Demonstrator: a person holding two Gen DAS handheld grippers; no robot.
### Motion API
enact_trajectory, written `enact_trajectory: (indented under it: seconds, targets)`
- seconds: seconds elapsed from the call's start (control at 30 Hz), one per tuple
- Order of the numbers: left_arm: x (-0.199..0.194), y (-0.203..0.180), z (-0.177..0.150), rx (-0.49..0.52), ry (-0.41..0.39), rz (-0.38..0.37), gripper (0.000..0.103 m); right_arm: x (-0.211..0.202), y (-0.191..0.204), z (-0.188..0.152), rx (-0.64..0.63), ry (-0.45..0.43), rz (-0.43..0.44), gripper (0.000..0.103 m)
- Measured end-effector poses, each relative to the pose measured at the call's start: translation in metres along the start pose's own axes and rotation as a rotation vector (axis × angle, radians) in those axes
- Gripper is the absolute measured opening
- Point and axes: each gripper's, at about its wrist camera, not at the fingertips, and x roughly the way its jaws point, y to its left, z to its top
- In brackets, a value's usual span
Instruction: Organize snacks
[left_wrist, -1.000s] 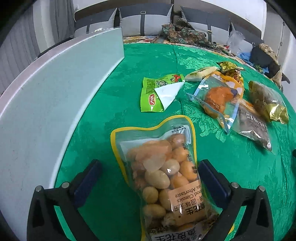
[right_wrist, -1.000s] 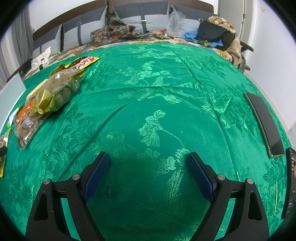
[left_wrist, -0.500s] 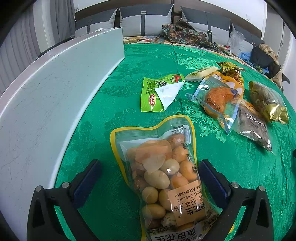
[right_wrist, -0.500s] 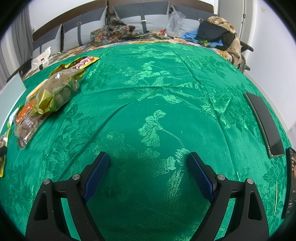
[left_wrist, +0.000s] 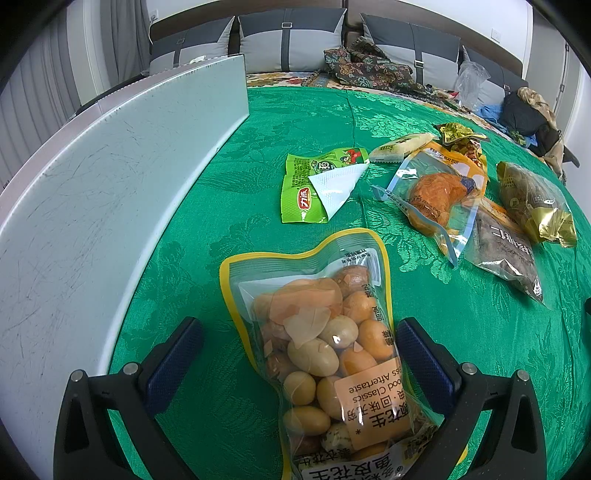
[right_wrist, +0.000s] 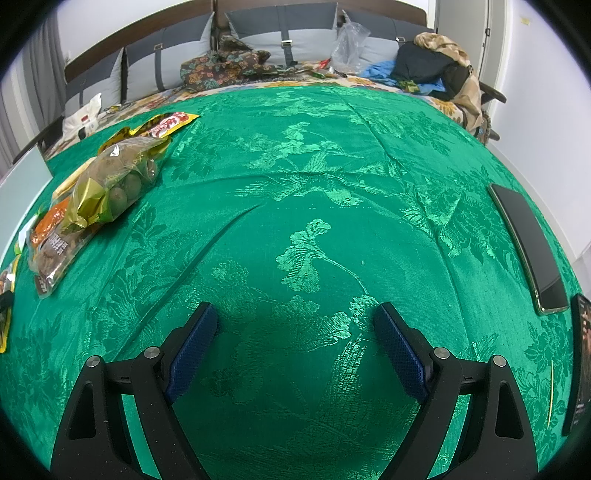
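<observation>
Left wrist view: left gripper (left_wrist: 301, 334) jaws spread wide, straddling a clear yellow-edged peanut bag (left_wrist: 325, 347) lying flat on the green tablecloth (left_wrist: 258, 122); pads not touching it. White panel (left_wrist: 110, 177) along the left. Farther off: green packet (left_wrist: 317, 188), orange snack pouch (left_wrist: 439, 195), dark pouch (left_wrist: 506, 251), gold-ended bag (left_wrist: 532, 203).

Right wrist view: right gripper (right_wrist: 295, 325) jaws wide apart, nothing between them, over bare cloth. Snack pile (right_wrist: 92, 192) far left, black phone (right_wrist: 528, 247) at right edge.

Peanut bag (left_wrist: 325, 343) label reading "Classics Aftertaste" upside down, other packets' print too small to read
</observation>
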Motion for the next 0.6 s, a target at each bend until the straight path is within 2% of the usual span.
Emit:
enact_trajectory:
  seconds: [0.6]
  targets:
    - [0.0001,0.0,0.0,0.0,-0.001,0.0,0.103,0.0016,-0.0004,-0.0014,0.001,-0.003,0.001,0.09]
